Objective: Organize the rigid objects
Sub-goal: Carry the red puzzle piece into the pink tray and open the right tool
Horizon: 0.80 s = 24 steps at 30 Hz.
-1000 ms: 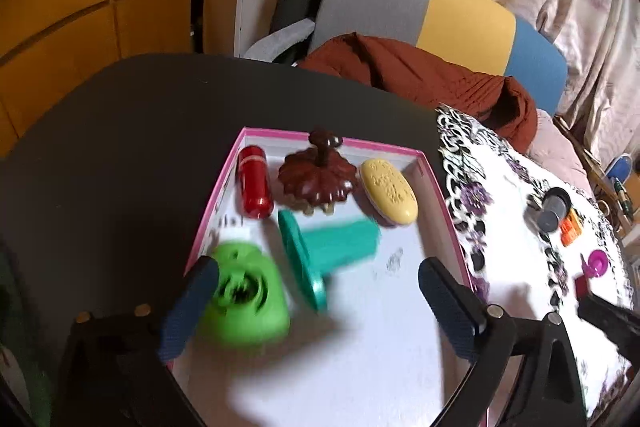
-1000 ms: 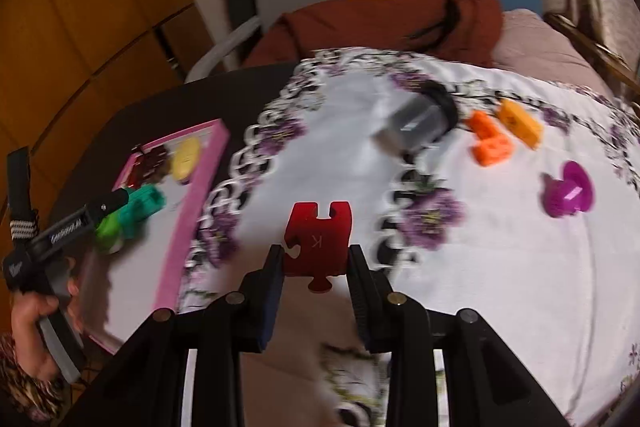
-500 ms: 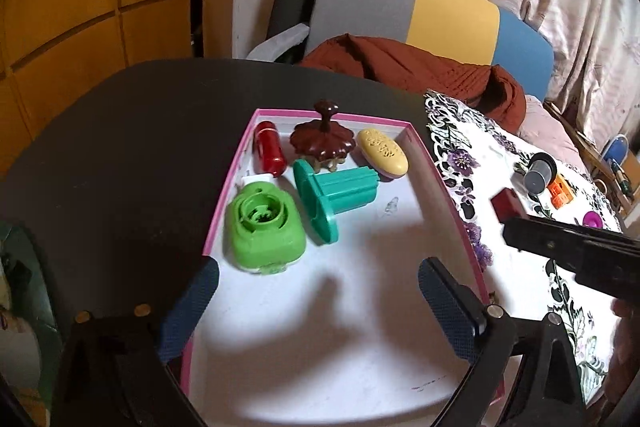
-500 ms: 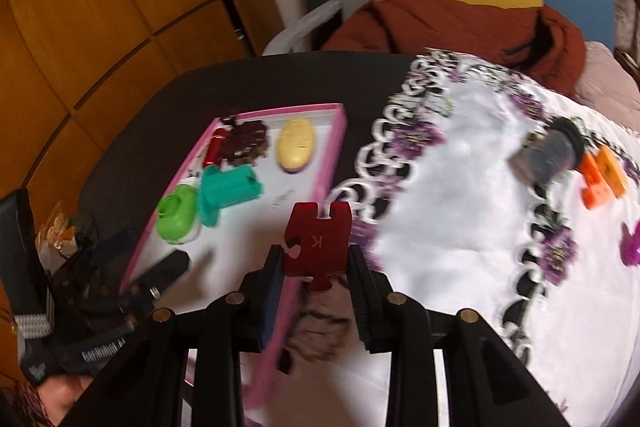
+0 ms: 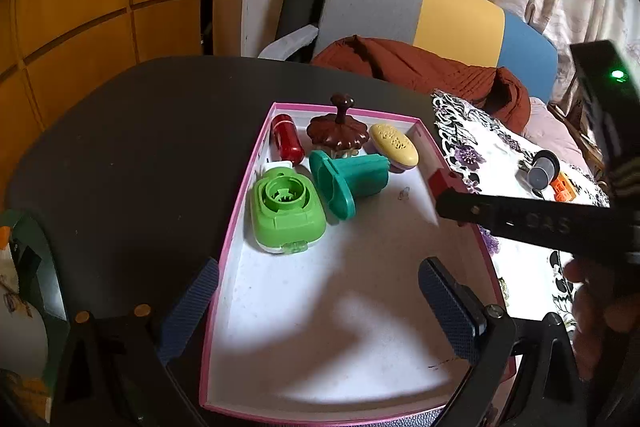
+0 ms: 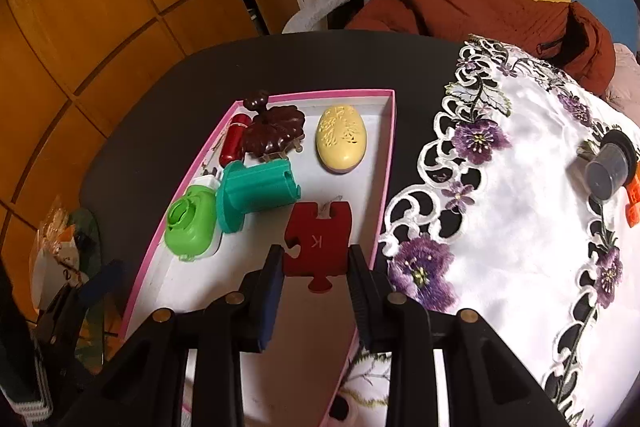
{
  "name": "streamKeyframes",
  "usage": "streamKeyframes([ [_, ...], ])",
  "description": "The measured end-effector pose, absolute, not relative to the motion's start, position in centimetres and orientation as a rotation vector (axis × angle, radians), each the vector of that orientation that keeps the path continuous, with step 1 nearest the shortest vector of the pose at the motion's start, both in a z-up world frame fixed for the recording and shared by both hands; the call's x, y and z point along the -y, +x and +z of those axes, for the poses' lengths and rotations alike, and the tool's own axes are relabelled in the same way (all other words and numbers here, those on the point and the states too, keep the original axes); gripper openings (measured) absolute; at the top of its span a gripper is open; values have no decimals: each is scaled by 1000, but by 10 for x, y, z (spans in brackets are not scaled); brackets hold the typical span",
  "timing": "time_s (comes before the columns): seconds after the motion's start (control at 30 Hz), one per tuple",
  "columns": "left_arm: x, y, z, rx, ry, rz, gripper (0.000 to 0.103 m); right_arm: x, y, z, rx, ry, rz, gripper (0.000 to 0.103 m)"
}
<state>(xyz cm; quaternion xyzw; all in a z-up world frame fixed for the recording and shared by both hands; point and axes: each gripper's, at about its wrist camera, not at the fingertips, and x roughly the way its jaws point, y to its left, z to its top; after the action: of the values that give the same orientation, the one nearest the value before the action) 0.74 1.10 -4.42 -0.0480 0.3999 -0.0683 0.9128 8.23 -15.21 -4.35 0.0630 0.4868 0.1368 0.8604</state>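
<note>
The right hand-held gripper (image 6: 316, 267) pinches a red puzzle piece (image 6: 318, 241) above the pink-rimmed tray (image 6: 386, 163), at five o'clock from the teal holder (image 6: 256, 195). The left hand-held gripper (image 5: 320, 301) hangs spread and empty over the tray's six o'clock end on the dark worktop (image 5: 140, 147).

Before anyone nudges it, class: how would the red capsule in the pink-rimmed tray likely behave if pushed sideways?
The red capsule lies on its side with rounded ends, so it would probably roll. Its glossy shell looks hard and perhaps slippery. The pink-rimmed tray wall beside it would likely stop it that way; the brown lid stands on the other side.
</note>
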Motion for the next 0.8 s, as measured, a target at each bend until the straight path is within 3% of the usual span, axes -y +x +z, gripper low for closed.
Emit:
streamKeyframes([
  [0.8,-19,2,-46,-828,-126,-126,101,124,125,-66,-1042,-8,212,31],
])
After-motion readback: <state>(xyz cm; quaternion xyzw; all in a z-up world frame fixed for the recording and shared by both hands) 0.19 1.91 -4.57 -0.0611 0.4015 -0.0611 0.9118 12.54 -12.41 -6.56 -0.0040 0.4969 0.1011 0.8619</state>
